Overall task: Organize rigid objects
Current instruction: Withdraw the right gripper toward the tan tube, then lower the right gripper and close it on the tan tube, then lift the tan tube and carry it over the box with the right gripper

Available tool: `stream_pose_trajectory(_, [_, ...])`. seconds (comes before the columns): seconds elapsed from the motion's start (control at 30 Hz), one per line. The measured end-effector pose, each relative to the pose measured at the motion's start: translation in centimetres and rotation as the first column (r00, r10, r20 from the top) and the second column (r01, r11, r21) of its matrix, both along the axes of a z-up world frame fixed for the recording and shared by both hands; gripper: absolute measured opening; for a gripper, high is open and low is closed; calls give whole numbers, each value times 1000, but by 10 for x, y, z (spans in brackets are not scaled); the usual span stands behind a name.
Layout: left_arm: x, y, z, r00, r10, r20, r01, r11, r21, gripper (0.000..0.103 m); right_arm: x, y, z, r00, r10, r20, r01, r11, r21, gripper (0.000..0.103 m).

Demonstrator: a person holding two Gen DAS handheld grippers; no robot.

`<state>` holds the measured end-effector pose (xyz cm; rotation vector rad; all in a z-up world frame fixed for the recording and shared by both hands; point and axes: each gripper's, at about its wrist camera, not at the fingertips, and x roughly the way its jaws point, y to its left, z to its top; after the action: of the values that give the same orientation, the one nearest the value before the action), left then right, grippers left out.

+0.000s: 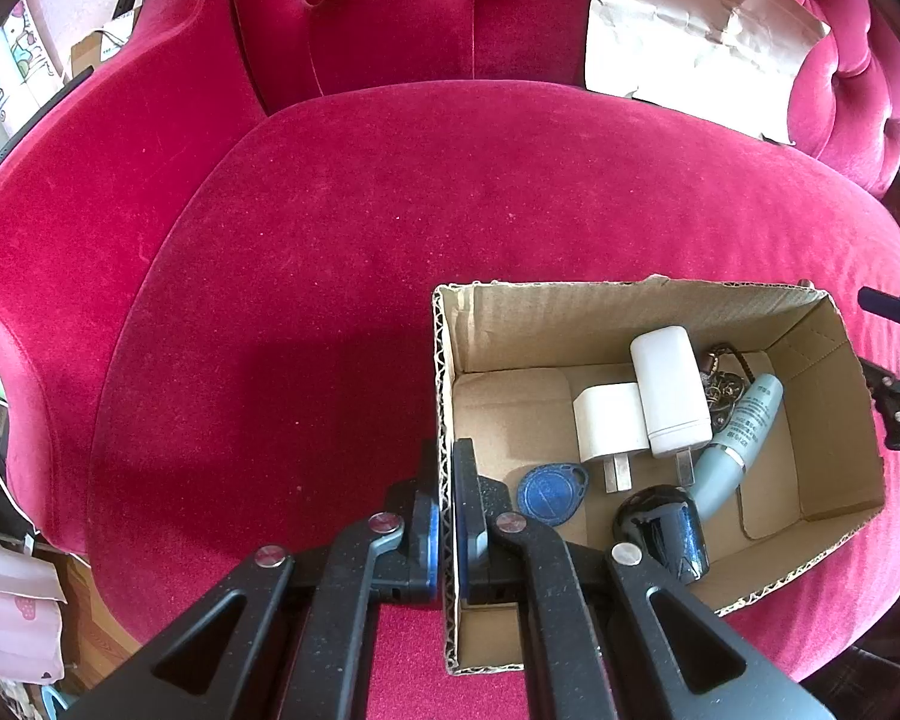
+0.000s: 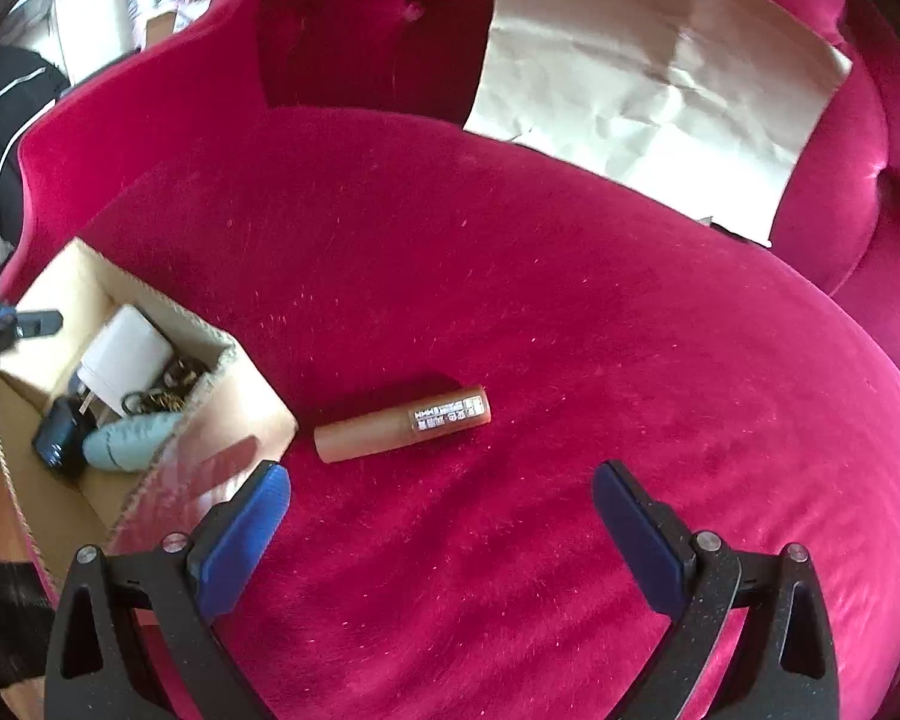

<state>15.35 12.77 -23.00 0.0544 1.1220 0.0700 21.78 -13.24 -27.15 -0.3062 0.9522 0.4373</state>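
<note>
A cardboard box (image 1: 822, 420) sits on a red velvet seat. My left gripper (image 1: 447, 516) is shut on the box's left wall, one finger inside and one outside. In the box lie two white chargers (image 1: 669, 390), a blue key fob (image 1: 549, 495), a grey-blue tube (image 1: 744, 432), a black glossy object (image 1: 660, 525) and a chain. My right gripper (image 2: 441, 501) is open and empty above the seat. A brown tube (image 2: 402, 423) lies on the cushion just beyond its fingertips, right of the box (image 2: 234, 414).
The red velvet cushion (image 1: 330, 276) fills both views. A crumpled sheet of paper (image 2: 660, 90) leans on the tufted backrest at the far right. The right gripper's tip (image 1: 894, 372) shows beyond the box's right wall. Clutter lies off the chair's left side.
</note>
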Motion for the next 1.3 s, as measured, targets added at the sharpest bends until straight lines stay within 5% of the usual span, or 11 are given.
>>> stream_pose_trajectory(0.63, [-1,-2,0,1000,0,-1,0,1000,1,3,26,14,-26,997,67,-47,-68,998,-14,101])
stream_pose_trajectory(0.97, [0,-1,0,1000,1,-1,-1,1000,-1,3,29,22,-26,984,171,-55,-172,985,-14,76])
stream_pose_trajectory(1.3, [-1,1,0,1000,4,-1,-4,1000,-1,3,16,17,-23,986,160,-51,-161,987,-16,76])
